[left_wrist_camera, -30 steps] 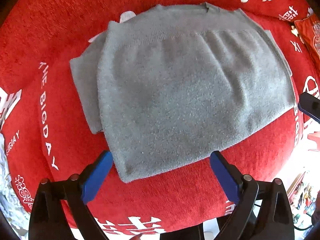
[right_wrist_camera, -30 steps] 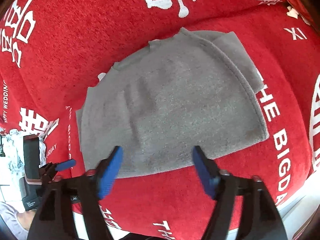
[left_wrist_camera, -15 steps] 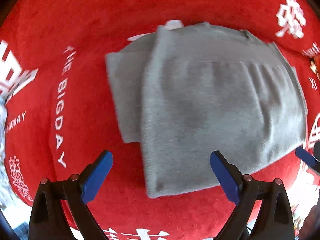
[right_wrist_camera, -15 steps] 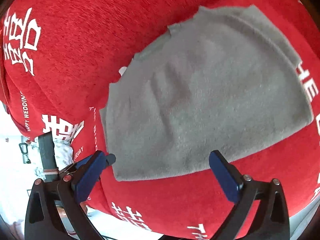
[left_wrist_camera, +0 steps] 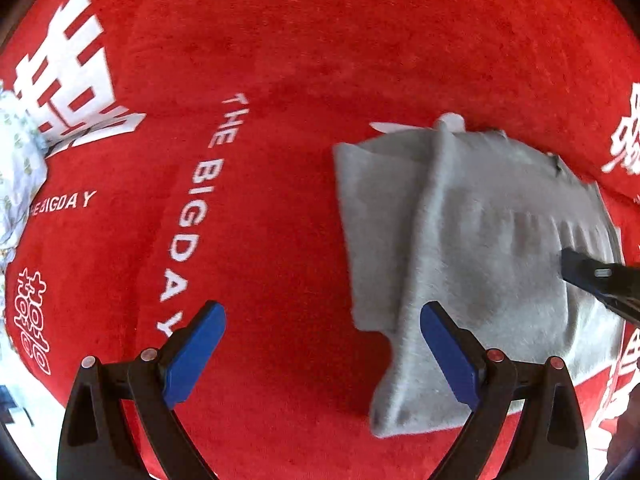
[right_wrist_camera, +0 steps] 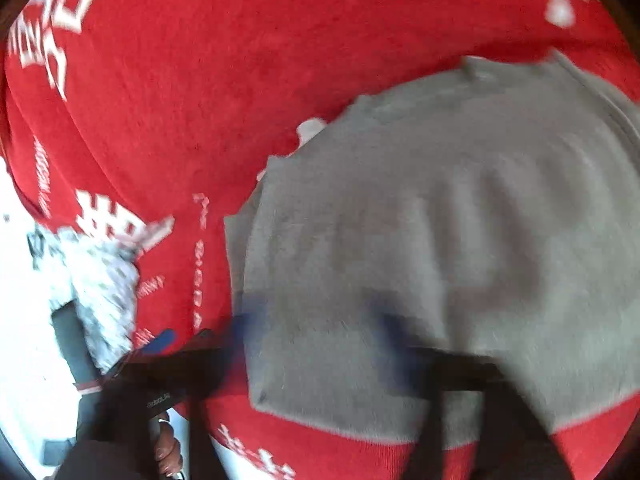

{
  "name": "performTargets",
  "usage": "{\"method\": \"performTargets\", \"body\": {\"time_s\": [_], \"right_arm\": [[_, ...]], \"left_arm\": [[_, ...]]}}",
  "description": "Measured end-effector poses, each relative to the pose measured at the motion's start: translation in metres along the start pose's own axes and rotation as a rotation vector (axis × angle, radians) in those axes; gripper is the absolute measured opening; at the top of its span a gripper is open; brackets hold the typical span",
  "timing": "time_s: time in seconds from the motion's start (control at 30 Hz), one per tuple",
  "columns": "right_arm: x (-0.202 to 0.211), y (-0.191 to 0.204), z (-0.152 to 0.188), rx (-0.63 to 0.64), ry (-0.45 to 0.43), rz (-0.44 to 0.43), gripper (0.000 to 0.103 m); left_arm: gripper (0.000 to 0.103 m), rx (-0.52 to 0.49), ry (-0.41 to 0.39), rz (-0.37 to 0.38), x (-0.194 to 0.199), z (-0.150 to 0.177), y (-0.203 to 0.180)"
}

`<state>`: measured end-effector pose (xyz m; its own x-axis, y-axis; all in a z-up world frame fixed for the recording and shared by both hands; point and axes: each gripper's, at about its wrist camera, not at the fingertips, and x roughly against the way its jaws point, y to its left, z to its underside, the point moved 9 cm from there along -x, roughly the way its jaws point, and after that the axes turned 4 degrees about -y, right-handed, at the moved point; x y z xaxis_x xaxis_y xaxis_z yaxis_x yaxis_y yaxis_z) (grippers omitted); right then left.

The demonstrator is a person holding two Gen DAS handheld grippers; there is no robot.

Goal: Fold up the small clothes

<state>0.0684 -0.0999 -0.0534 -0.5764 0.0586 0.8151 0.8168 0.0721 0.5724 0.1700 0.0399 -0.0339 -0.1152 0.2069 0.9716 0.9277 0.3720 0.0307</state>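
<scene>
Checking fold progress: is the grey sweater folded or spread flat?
Folded. The grey sweater lies on the red cover as a compact block, with a lower layer sticking out from under its top layer along one side.

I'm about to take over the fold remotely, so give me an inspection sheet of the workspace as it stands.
Surface: red cloth with white lettering and characters, soft and rounded.
Job's things: grey knit garment, already folded, one layer sticking out on its left side; a white tag shows at its top edge.
Clutter: pale floral fabric at the left edge.
Grippers: left tool open, hovering over the red cloth beside the garment, its right finger over the garment's edge. Right tool blurred over the garment's near edge; state unclear.
Cables: nothing seen.
Surroundings: bright, washed-out area at lower left of the right wrist view; no detail readable.
</scene>
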Motion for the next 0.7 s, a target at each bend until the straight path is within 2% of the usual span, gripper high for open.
{"method": "performTargets", "body": {"time_s": [0.17,0.23,0.37,0.57,0.7], "right_arm": [[-0.055,0.037,-0.013,0.135,0.066,0.004,0.009],[-0.069,0.047,-0.016,0.165,0.067,0.008,0.009],[-0.107,0.06,-0.008,0.19,0.124,0.025,0.009],[-0.109,0.081,0.03,0.302,0.204,0.028,0.009],[-0.095,0.082,0.045,0.298,0.256,0.007,0.009]], "left_arm": [[0.098,0.077,-0.055,0.015,0.001,-0.005,0.024],[0.098,0.098,-0.036,0.03,-0.002,-0.003,0.031],[0.098,0.069,-0.03,-0.038,-0.011,-0.001,0.045],[0.098,0.068,0.01,-0.056,-0.022,0.001,0.05],[0.098,0.095,0.033,-0.035,-0.027,0.001,0.05]]}}
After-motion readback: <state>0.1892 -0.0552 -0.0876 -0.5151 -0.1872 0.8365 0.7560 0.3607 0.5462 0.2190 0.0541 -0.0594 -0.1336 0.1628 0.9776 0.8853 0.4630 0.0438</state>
